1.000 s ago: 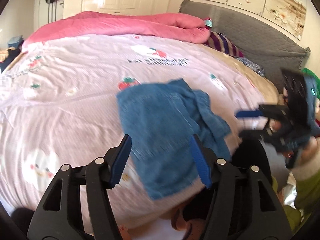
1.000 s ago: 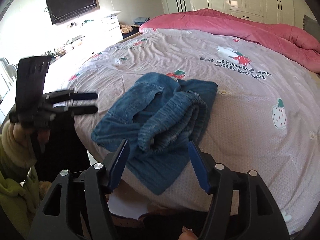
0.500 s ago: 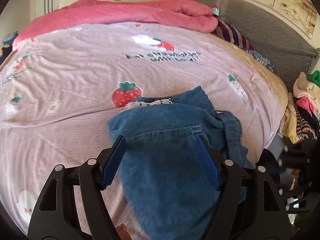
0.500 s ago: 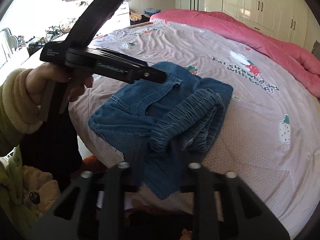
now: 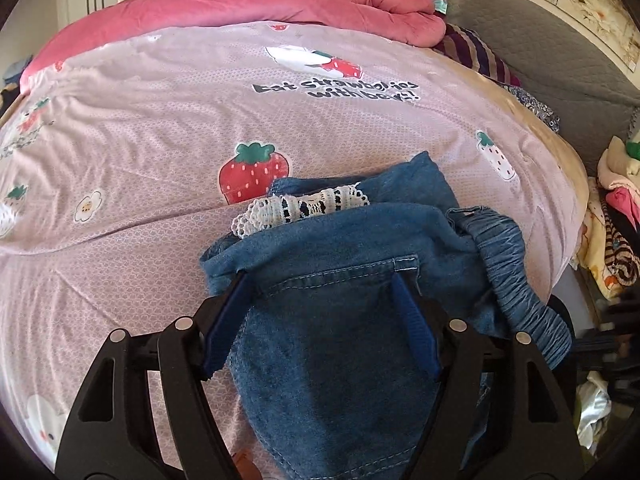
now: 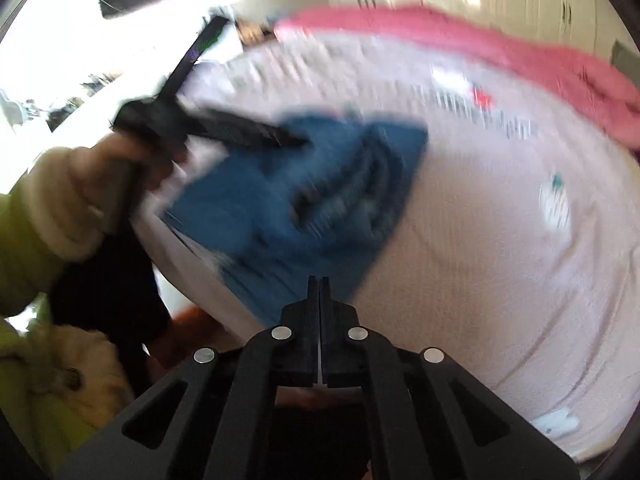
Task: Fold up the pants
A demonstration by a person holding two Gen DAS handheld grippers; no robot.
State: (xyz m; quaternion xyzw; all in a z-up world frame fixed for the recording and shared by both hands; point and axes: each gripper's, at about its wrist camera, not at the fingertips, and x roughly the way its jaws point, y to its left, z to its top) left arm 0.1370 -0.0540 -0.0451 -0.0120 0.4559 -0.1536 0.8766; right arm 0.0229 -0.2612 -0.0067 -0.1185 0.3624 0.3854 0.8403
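Note:
Blue denim pants [image 5: 352, 280] with a white lace trim [image 5: 304, 204] lie crumpled near the bed's edge. My left gripper [image 5: 320, 284] is open, its blue pads straddling the back-pocket area of the pants. In the blurred right wrist view the pants [image 6: 304, 196] lie ahead, and the left gripper [image 6: 288, 140] reaches over them from the left. My right gripper [image 6: 319, 280] is shut with nothing between its fingers, just short of the pants' near edge.
The bed has a pink strawberry-print sheet [image 5: 160, 128]. A pink quilt [image 5: 240, 4] is bunched at the far side. A grey headboard [image 5: 560, 52] stands at the right, with a pile of clothes [image 5: 616, 216] beside the bed.
My left gripper moved forward and down onto the pants. My right gripper closed from wide open to shut and is swinging fast, blurring its view.

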